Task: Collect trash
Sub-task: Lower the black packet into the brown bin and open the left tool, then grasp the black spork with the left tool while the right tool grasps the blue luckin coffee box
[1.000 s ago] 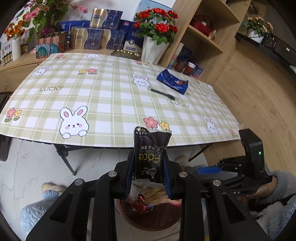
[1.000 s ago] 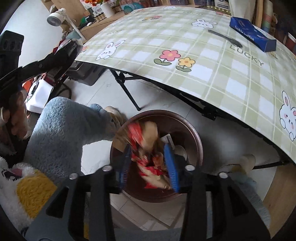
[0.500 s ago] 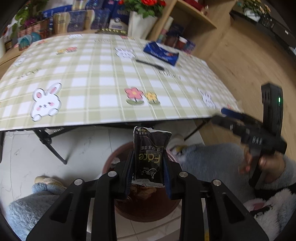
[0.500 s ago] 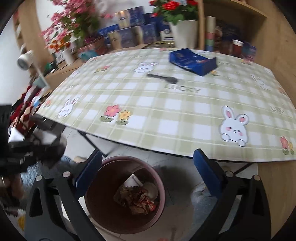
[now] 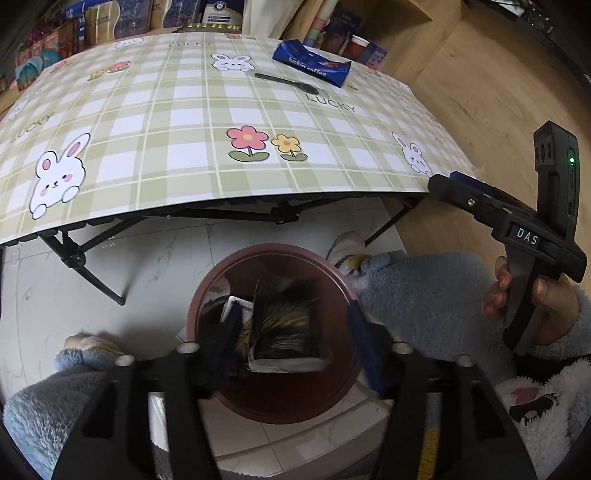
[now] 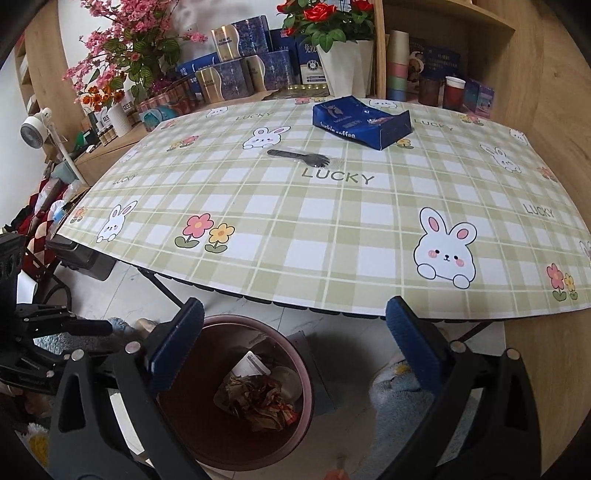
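As the dark foil snack packet (image 5: 286,325) is dropped from the left gripper (image 5: 291,354), jaws just opening, above the round brown plastic bin (image 5: 207,291), the wide-open, empty right gripper (image 6: 295,339) is best kept clear

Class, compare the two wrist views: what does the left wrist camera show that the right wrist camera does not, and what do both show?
Only the left wrist view shows the dark snack packet, blurred, above the bin between the left gripper fingers, whose jaws have just been opening, and the hand holding the other gripper.

Only the right wrist view shows the open right gripper, red roses and a small fan.

Both show the brown bin, blue box and black fork.
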`<state>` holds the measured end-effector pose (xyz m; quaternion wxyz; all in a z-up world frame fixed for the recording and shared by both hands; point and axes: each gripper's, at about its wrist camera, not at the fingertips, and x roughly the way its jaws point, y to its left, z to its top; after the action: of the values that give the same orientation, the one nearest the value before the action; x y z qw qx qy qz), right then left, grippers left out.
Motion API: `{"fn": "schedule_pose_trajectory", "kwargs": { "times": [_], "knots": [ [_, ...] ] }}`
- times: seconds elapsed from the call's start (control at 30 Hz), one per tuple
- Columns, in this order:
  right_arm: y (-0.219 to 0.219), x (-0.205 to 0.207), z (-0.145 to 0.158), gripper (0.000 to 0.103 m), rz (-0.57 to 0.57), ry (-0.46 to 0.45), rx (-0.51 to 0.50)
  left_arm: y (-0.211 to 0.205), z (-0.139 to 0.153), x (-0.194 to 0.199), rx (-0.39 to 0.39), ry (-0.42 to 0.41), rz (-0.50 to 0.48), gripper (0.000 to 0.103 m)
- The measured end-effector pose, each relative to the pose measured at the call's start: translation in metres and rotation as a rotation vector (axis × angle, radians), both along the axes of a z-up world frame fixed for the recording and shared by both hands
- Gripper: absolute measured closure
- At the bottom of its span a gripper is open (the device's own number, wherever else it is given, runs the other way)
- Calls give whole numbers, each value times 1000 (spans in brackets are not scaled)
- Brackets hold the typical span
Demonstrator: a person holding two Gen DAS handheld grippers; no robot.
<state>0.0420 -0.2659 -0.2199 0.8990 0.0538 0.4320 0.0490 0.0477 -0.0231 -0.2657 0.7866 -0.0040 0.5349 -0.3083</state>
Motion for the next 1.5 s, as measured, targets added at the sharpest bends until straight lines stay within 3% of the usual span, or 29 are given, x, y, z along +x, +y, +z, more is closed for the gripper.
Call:
{"fn": "schedule_pose_trajectory", "kwargs": {
  "times": [0.17, 0.37, 0.8, 0.87, 0.97, 1.23, 1.43, 1.5],
  "knots": [
    [-2, 1, 0, 6, -12, -9, -16, 11, 4, 7, -2, -21, 70, 24],
    [-7, 5, 2, 6, -39, -21, -44, 20, 15, 21, -2, -47, 121, 24],
    [-41, 32, 1, 6, -101, 9, -6, -23, 41, 78, 60, -184, 30, 33],
    [-46, 38, 0, 6, -92, 21, 11, -35, 40, 96, 45, -160, 29, 36],
    [-52, 47, 0, 6, -116, 19, -44, -49, 37, 124, -17, -84, 67, 40],
    [-86, 80, -6, 6, -193, 7, -92, -105, 17, 209, -139, 96, 264, 52],
    [-117, 93, -5, 6, -246, -7, -77, -148, 1, 251, -80, 100, 359, 52],
    [-125, 94, -5, 6, -260, -11, -80, -158, 1, 261, -48, 61, 391, 52]
  ]
}}
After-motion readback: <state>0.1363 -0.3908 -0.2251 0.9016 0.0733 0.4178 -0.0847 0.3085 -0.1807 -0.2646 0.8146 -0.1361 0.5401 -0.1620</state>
